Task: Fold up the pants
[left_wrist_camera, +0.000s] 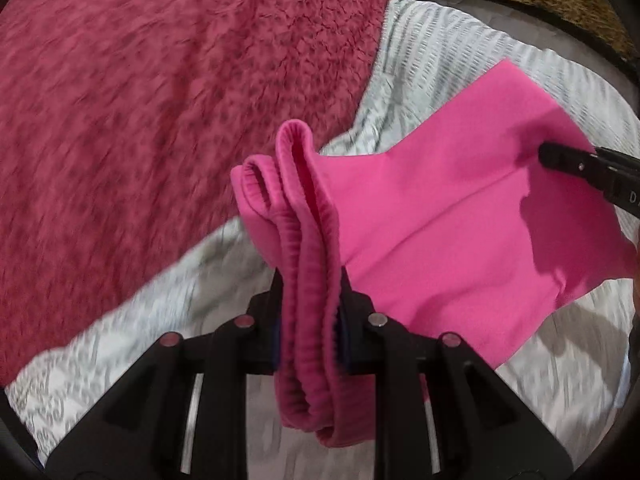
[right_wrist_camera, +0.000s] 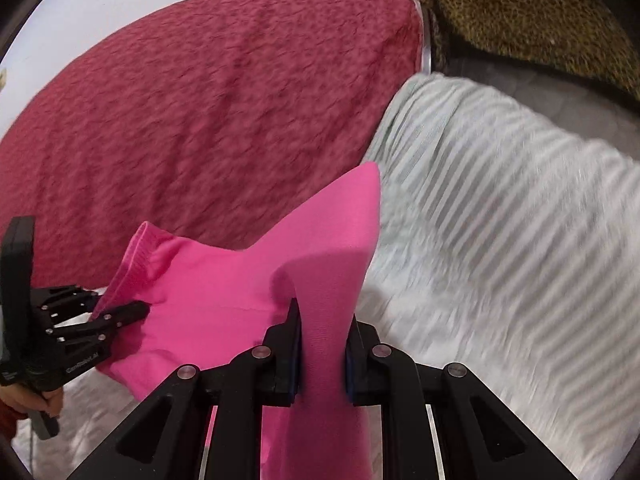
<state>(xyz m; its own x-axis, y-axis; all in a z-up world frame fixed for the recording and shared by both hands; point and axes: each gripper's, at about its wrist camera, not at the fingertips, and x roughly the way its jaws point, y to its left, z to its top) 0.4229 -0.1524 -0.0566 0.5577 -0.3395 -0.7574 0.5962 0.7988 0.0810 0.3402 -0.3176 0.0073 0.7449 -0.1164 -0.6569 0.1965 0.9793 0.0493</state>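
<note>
Bright pink pants [left_wrist_camera: 460,220] hang lifted between both grippers above the bed. In the left wrist view my left gripper [left_wrist_camera: 310,274] is shut on the bunched ribbed waistband [left_wrist_camera: 296,184], which loops up past the fingertips and droops below them. At the right edge, a black finger [left_wrist_camera: 560,158] of the right gripper presses on the far side of the cloth. In the right wrist view my right gripper [right_wrist_camera: 324,312] is shut on a fold of the pants [right_wrist_camera: 224,280], smooth pink fabric. The left gripper [right_wrist_camera: 120,306] bites the waistband at the far left, held by a hand [right_wrist_camera: 24,400].
A dark pink fleece blanket [right_wrist_camera: 200,100] covers the left and far part of the bed. A white-and-grey patterned sheet [right_wrist_camera: 500,240] lies under and right of the pants. A leopard-print fabric [right_wrist_camera: 520,12] sits at the top right, past a dark edge.
</note>
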